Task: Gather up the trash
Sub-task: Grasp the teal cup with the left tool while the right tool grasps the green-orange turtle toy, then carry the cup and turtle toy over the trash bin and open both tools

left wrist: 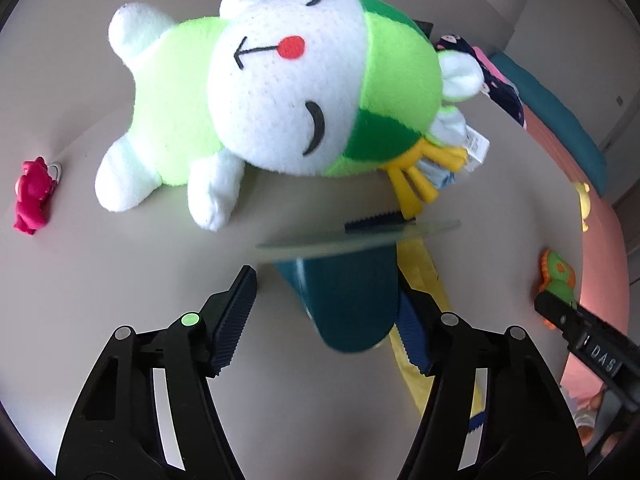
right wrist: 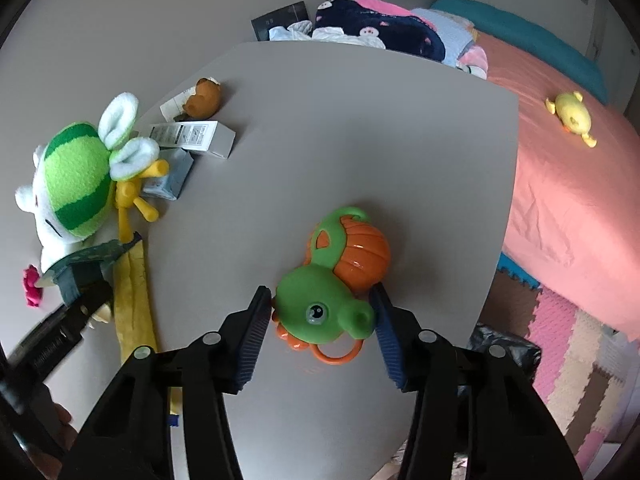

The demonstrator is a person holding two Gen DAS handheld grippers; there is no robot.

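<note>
On the counter (right wrist: 360,140), the left gripper (left wrist: 326,280) is hovering with fingers spread wide around a teal wrapper (left wrist: 348,300). The wrapper is touching only the right-hand pad and is blurred, so it is probably slipping or swinging free. A yellow wrapper (left wrist: 424,260) is lying just under it, and closing now risks pinching both or neither. The plush toy (left wrist: 260,92) is sitting just beyond, and pushing forward risks shoving it into the small cartons (right wrist: 192,136).

The right gripper (right wrist: 320,292) is straddling a green and orange toy (right wrist: 332,280), with pads at both its sides. I cannot tell whether it is squeezing. That toy is likely not trash, so grabbing it risks binning the wrong thing or dragging it off the counter edge.
</note>
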